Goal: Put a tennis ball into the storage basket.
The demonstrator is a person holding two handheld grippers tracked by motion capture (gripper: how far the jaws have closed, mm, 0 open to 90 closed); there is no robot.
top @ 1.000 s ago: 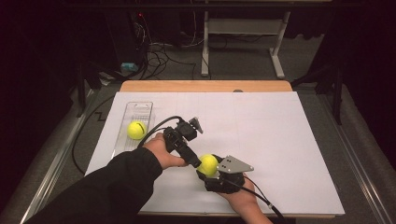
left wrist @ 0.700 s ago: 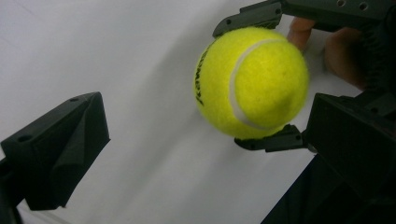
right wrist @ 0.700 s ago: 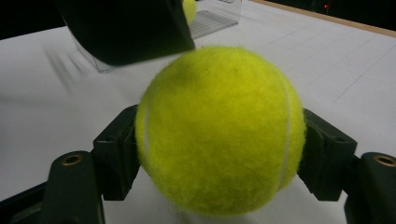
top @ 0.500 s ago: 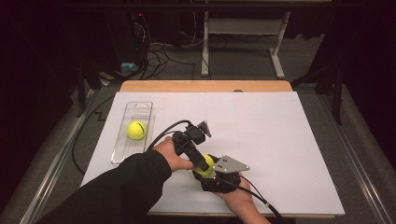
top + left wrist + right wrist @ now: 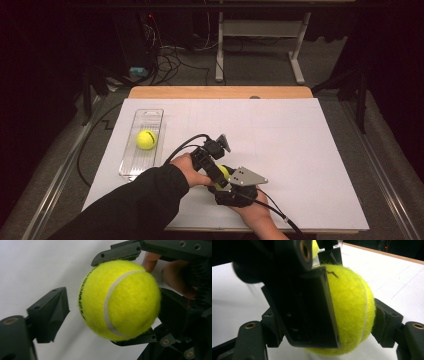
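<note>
Yellow felt is pretty much the whole story here. From the high view, the tennis ball (image 5: 223,173) sits near the table's front edge, a bit left of the middle, pinched in the right gripper (image 5: 226,181) while my left gripper (image 5: 218,176) comes in over it from the left. A second ball (image 5: 146,139) is already lying in the clear tray (image 5: 150,116) up by the table's left edge, so I'm guessing this one is headed there too.

In the left gripper view, the ball (image 5: 120,300) is between my left jaws, which are spread wide: the jaw on the left side stands clear of the felt with white table showing between. The right gripper's jaws hug the ball top and bottom, so nothing is held by the left yet.

In the right gripper view, the right jaws are closed on the ball (image 5: 348,307), one pad pressed into its right side. A left jaw lies flat across the front of the ball.

My worry: this is a handover with four jaws crowded on one round thing. If the right lets go before the left has closed, the ball rolls off toward the front edge. The left jaws could also close on a right jaw instead of felt and squirt the ball out sideways.
</note>
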